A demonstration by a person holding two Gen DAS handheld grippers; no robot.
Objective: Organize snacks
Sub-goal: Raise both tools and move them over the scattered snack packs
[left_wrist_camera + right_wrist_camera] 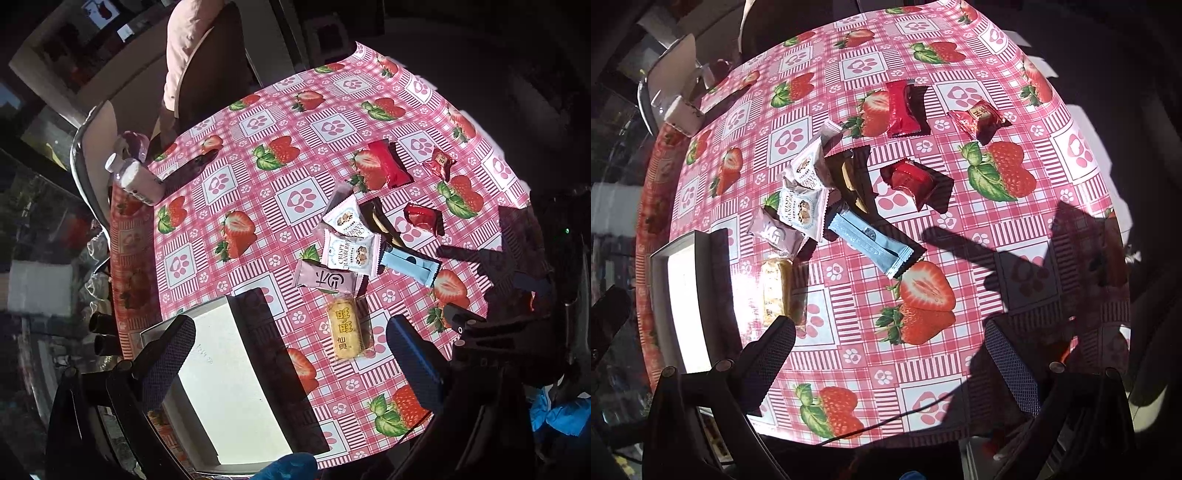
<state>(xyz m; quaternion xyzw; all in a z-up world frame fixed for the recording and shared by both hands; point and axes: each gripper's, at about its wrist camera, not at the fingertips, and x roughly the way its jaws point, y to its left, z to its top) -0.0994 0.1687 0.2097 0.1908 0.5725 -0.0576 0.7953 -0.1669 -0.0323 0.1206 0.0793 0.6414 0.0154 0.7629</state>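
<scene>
A tabletop (960,55) under a pink checked cloth printed with strawberries and paw prints fills both views. At its left edge sits a shallow white box (221,373), open-topped with nothing showing inside, just beside the snacks. A white bottle (138,179) lies on its side at the far left corner, well apart from them. The left claw (291,354) hangs spread wide over the box and cloth, gripping nothing; the right claw (890,354) is likewise wide apart and bare above the cloth. The snacks cluster mid-table: a pale blue bar (870,243), a yellow rice cracker pack (345,334) nearest the box, two white cranberry packets (351,254) overlapping, a pink packet (325,278), a long red packet (903,110), and two smaller red sweets (977,116) farther right.
</scene>
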